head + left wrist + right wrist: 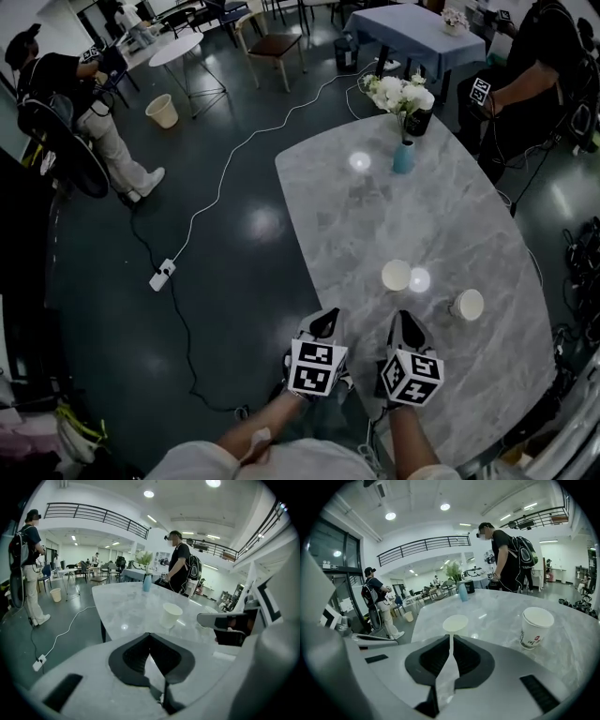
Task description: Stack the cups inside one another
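Note:
Two white paper cups stand upright and apart on the grey marble table (375, 206). The plain cup (396, 275) is just ahead of both grippers, and the printed cup (467, 304) is to its right. My left gripper (326, 319) hovers over the table's near left edge, shut and empty. My right gripper (406, 321) is beside it, shut with nothing held. The left gripper view has the plain cup (170, 615) ahead and to the right of the closed tips (150, 634). In the right gripper view the plain cup (455, 623) sits straight beyond the tips (451, 636), with the printed cup (536, 627) to the right.
A blue vase with white flowers (403, 155) stands at the table's far end. A person (530, 75) is beyond the far right corner, another (75, 103) far left on the floor. A white cable and power strip (161, 274) lie on the dark floor to the left.

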